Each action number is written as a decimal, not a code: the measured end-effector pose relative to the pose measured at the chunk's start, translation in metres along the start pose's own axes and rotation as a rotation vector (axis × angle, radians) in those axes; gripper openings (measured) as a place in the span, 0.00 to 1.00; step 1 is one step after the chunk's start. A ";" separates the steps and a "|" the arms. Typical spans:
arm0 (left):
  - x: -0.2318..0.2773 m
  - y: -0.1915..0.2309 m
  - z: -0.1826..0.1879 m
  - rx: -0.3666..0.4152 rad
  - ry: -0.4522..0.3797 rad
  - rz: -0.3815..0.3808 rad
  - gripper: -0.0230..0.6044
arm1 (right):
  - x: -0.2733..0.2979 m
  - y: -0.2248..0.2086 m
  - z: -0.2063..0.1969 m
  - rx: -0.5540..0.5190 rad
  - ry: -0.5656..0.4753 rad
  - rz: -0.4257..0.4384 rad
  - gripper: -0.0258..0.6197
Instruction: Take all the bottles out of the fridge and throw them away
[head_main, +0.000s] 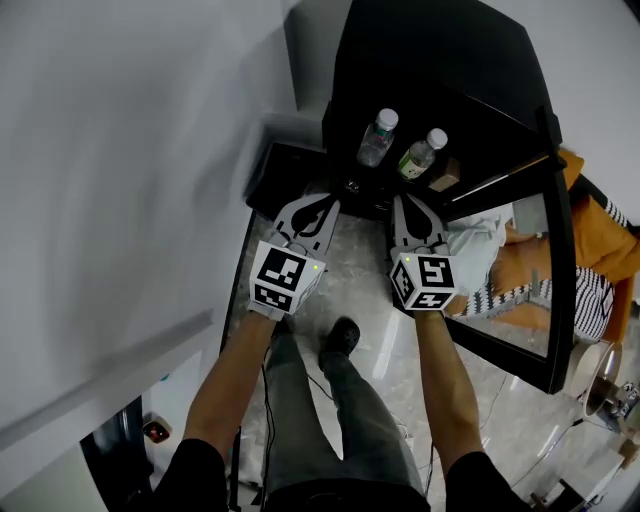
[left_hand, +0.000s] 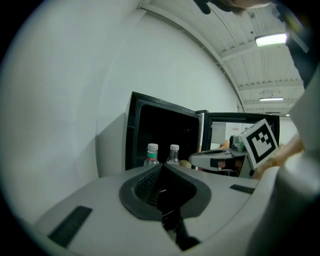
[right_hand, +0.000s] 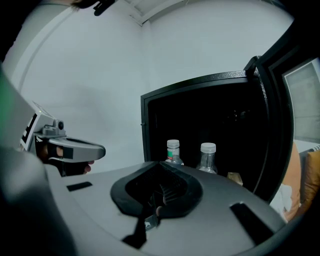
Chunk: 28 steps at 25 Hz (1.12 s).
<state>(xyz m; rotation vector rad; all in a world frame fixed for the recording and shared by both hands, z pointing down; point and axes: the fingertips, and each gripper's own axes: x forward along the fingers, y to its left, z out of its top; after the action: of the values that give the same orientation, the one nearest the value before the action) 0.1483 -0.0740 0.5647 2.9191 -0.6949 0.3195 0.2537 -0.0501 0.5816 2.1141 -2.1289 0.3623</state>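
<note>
A black mini fridge (head_main: 440, 60) stands open in front of me. Two clear plastic bottles with white caps stand upright side by side on its shelf: one with a red and green label (head_main: 378, 137) (left_hand: 152, 155) (right_hand: 173, 151), and one to its right (head_main: 422, 153) (left_hand: 173, 154) (right_hand: 207, 157). My left gripper (head_main: 325, 202) (left_hand: 161, 166) is shut and empty, a little short of the fridge opening. My right gripper (head_main: 404, 202) (right_hand: 162, 163) is level with it, also shut and empty. Neither touches a bottle.
The fridge's glass door (head_main: 548, 300) hangs open to the right. A small brown object (head_main: 445, 176) (right_hand: 235, 177) lies right of the bottles. A white wall (head_main: 120, 150) runs along the left. A person in orange (head_main: 592, 245) sits behind the door. My shoe (head_main: 342, 336) is on the glossy floor.
</note>
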 end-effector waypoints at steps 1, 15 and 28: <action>0.003 0.002 0.000 -0.001 -0.002 0.000 0.03 | 0.005 -0.002 0.000 -0.001 -0.005 -0.005 0.04; 0.039 0.042 -0.010 0.023 -0.017 -0.020 0.03 | 0.093 -0.025 0.010 -0.016 -0.052 -0.101 0.24; 0.054 0.080 -0.007 0.000 -0.042 -0.001 0.03 | 0.156 -0.044 0.015 -0.038 0.004 -0.190 0.38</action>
<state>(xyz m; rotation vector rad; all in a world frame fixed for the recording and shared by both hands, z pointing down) 0.1576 -0.1671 0.5897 2.9335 -0.6985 0.2591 0.2963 -0.2050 0.6097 2.2668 -1.8956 0.3019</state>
